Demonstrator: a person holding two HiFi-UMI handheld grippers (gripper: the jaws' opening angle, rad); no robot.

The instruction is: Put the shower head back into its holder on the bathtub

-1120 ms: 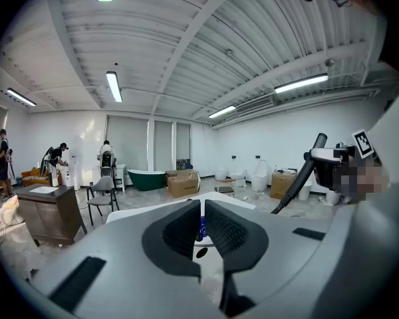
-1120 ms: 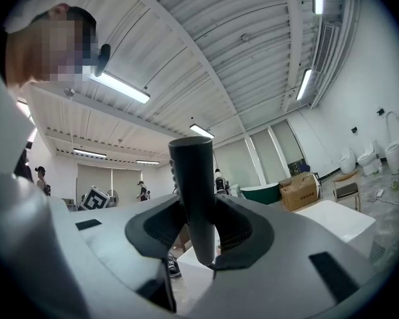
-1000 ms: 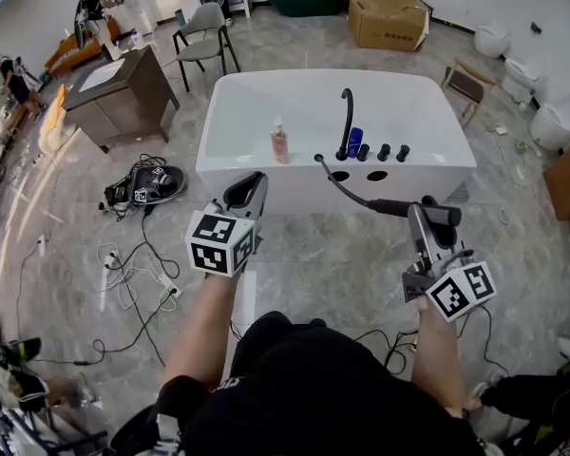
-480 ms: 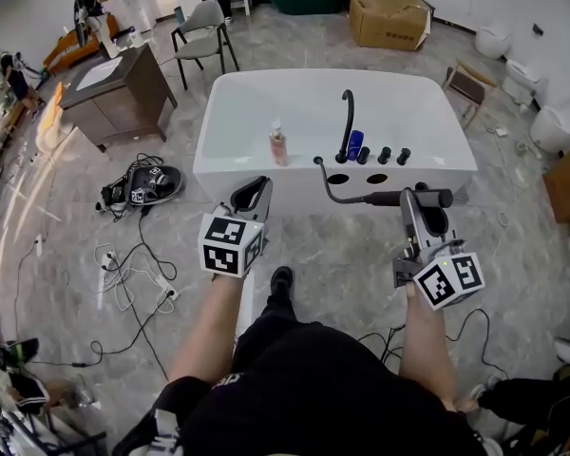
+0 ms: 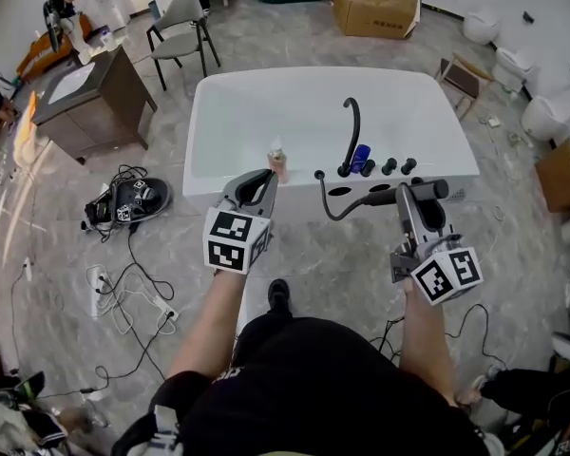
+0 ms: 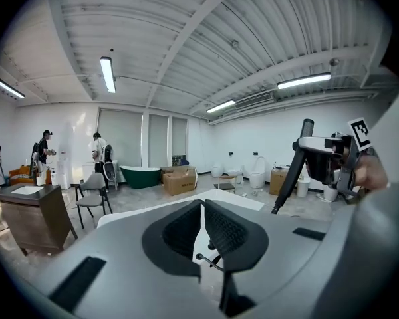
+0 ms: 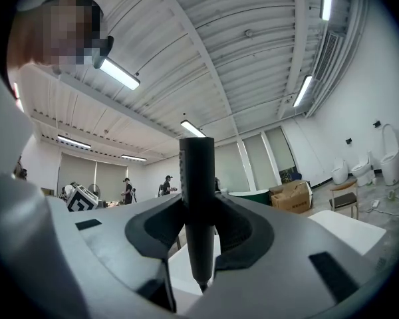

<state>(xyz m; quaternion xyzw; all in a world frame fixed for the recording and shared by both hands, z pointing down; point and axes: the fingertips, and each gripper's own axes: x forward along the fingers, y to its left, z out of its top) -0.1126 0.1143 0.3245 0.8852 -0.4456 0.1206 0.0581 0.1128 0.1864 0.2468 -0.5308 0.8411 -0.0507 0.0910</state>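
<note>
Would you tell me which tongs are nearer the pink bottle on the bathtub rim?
Left. The left tongs sit just in front of the bottle, almost touching it in the head view. The right tongs, closed on the shower head, are off to its right, beyond the faucet.

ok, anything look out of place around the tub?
Yes: the shower head is off the tub, clamped in the right gripper by its near rim, with the hose looping from the deck. Loose cables lie tangled on the floor at left.

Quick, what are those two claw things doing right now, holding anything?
Left gripper: jaws closed, nothing between them.
Right gripper: jaws closed on the black shower head.
</note>
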